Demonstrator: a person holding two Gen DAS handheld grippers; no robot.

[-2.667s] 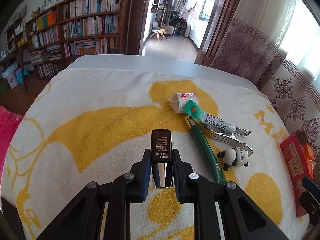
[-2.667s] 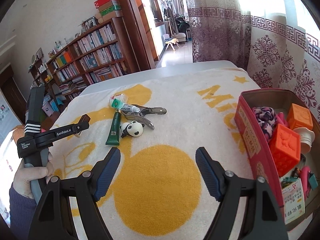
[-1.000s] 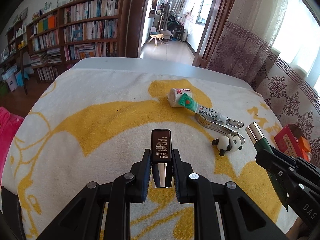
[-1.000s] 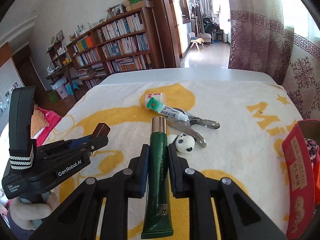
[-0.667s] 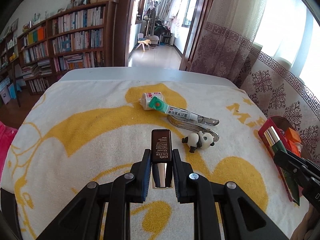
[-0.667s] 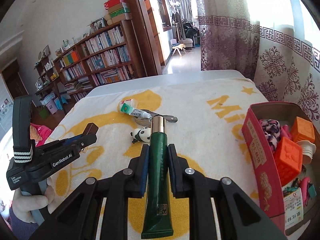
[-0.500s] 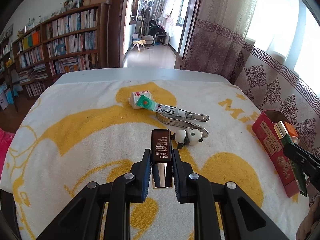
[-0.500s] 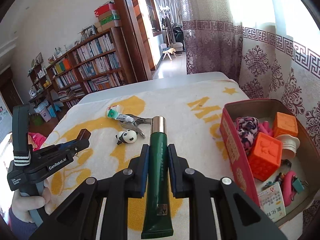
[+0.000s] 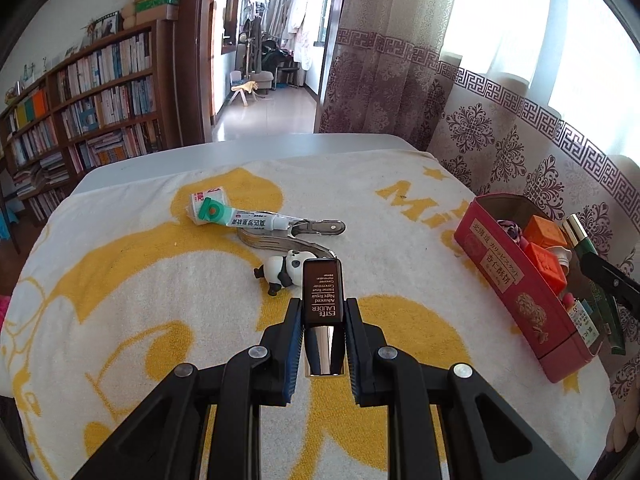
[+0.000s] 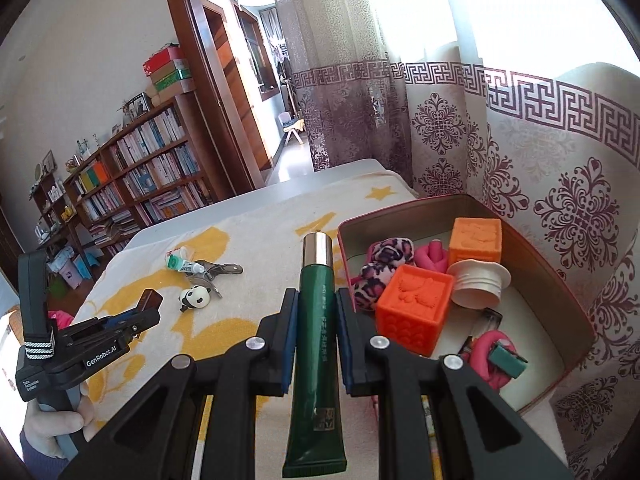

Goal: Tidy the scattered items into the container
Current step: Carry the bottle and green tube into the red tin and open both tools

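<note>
My left gripper (image 9: pixel 322 312) is shut on a dark brown cosmetic bottle (image 9: pixel 321 296), held above the yellow-and-white towel (image 9: pixel 120 304). My right gripper (image 10: pixel 316 312) is shut on a green tube (image 10: pixel 316 320) with a silver cap, hovering at the near-left rim of the red tin box (image 10: pixel 560 280). The box (image 9: pixel 500 272) sits at the right of the left wrist view, with the green tube (image 9: pixel 586 244) above it. A panda figure (image 9: pixel 282 270), a white-and-green tube (image 9: pixel 236 218) and a metal clip (image 9: pixel 308 232) lie on the towel.
The box holds orange cubes (image 10: pixel 416 308), a white cap (image 10: pixel 478 284), a spotted scrunchie (image 10: pixel 380 268) and pink items (image 10: pixel 490 354). Patterned curtains (image 10: pixel 560 160) hang close behind the box. A bookshelf (image 9: pixel 88 112) stands beyond the table's far edge. A hand (image 10: pixel 60 420) holds the left gripper.
Both grippers have swung to the right with their items still clamped. The box has come into full view under the right gripper, and the panda now lies just ahead of the left gripper.
</note>
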